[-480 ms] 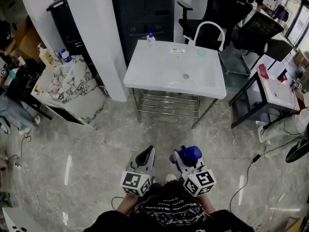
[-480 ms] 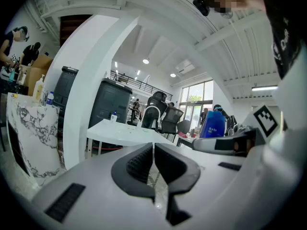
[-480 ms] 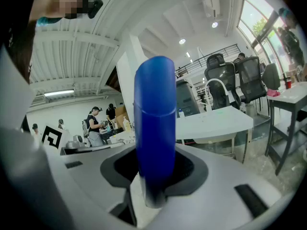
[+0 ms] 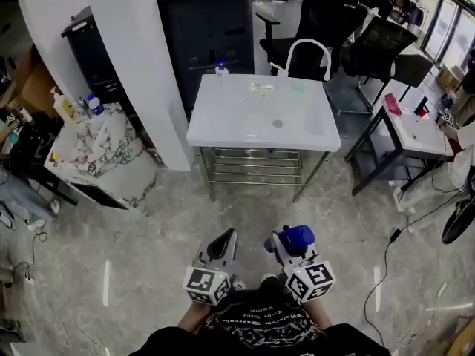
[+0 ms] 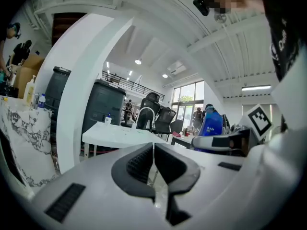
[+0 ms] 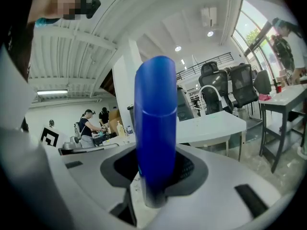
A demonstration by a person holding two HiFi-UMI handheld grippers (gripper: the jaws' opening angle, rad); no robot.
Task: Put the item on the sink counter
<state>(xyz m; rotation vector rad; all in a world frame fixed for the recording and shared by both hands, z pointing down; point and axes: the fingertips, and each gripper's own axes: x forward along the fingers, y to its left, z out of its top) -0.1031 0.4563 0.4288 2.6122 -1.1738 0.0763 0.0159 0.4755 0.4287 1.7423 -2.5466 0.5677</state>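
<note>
My right gripper (image 4: 289,245) is shut on a blue bottle (image 4: 296,237), which stands upright between its jaws; in the right gripper view the blue bottle (image 6: 154,128) fills the middle between the dark pads. My left gripper (image 4: 221,245) is shut with nothing in it, its jaws (image 5: 153,164) meeting in the left gripper view. Both are held low in front of me, well short of the white sink counter (image 4: 223,121), which has a drain (image 4: 277,123) and a white curved faucet (image 4: 308,48). A small bottle (image 4: 221,68) stands at the counter's back edge.
A marble-patterned side table (image 4: 111,154) with bottles stands at the left beside a white pillar (image 4: 141,58). Black office chairs (image 4: 326,21) sit behind the sink, and a second white table (image 4: 415,136) is at the right. Cables lie on the grey tiled floor (image 4: 133,243).
The sink counter sits a little higher and further left in the head view, and both grippers sit slightly lower. The blue bottle stays in the right gripper.
</note>
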